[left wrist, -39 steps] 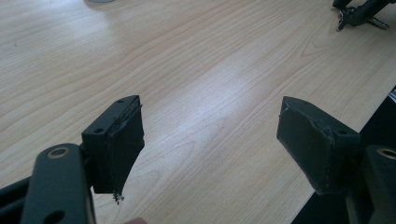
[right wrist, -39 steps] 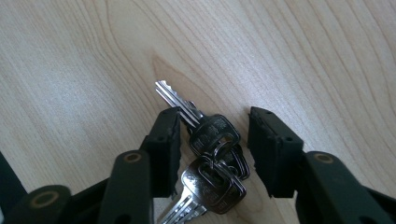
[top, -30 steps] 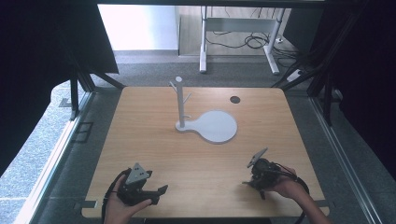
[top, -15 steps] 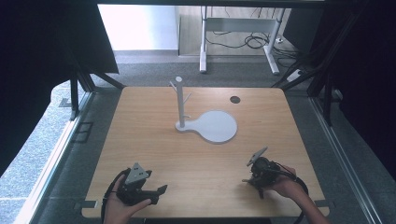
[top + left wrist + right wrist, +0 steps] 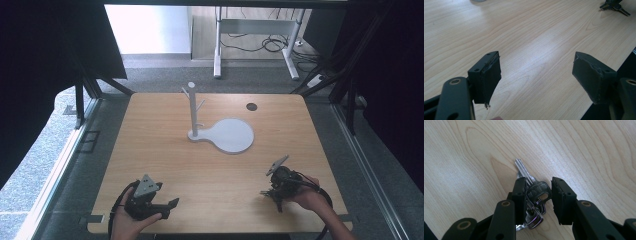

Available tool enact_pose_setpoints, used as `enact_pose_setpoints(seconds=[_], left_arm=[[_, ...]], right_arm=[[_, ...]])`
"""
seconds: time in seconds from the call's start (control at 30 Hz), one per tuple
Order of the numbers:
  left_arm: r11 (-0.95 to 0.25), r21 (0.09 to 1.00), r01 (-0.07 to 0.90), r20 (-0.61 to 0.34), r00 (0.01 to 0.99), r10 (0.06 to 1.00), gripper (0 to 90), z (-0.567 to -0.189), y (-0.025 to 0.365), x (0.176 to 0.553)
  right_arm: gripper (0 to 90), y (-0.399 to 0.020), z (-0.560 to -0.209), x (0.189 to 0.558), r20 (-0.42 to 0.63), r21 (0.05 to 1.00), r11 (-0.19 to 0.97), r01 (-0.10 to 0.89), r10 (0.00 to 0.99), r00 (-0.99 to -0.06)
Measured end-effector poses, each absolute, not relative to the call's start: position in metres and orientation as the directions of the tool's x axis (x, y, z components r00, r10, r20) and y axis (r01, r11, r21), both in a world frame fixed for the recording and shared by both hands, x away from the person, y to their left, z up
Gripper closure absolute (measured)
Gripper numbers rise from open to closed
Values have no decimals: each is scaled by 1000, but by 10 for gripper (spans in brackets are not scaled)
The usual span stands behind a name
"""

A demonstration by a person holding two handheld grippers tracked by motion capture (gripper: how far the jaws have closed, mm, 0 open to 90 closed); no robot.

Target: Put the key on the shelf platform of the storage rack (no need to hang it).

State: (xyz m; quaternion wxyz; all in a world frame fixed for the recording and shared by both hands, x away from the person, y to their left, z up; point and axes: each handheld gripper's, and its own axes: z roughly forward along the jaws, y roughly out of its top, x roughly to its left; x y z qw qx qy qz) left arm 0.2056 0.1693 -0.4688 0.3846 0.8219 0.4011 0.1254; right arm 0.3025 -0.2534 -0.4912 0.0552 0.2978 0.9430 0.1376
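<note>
Since the earlier frame, the right claw (image 5: 538, 195) has been shifted slightly along the wooden bench (image 5: 165, 150); its jaws are closed around a bunch of keys (image 5: 534, 192) lying near the bench's front right edge. The left claw (image 5: 536, 75) is held wide open and empty at the front left. A white peg stand (image 5: 220, 131) is seen mid-bench.

In the right gripper view, the right claw (image 5: 538, 192) rose from the bottom of the frame with its two black jaws drawn in on either side of a bunch of keys (image 5: 534, 202) lying on the pale wooden worktop (image 5: 586, 152). One silver key blade (image 5: 523, 170) pointed toward the upper left, past the jaw tips. The dark key head (image 5: 539, 191) sat between the jaws, touching the left one.
</note>
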Motion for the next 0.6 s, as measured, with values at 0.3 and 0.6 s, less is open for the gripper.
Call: enact_pose_setpoints(seconds=[0.3, 0.6], left_arm=[[-381, 733, 563, -103, 646, 756, 233, -469, 170, 205], [-381, 734, 563, -103, 646, 756, 233, -468, 170, 206]], right_arm=[[664, -254, -485, 303, -32, 300, 785, 541, 576, -817], [664, -256, -476, 303, -44, 311, 783, 539, 578, -815]])
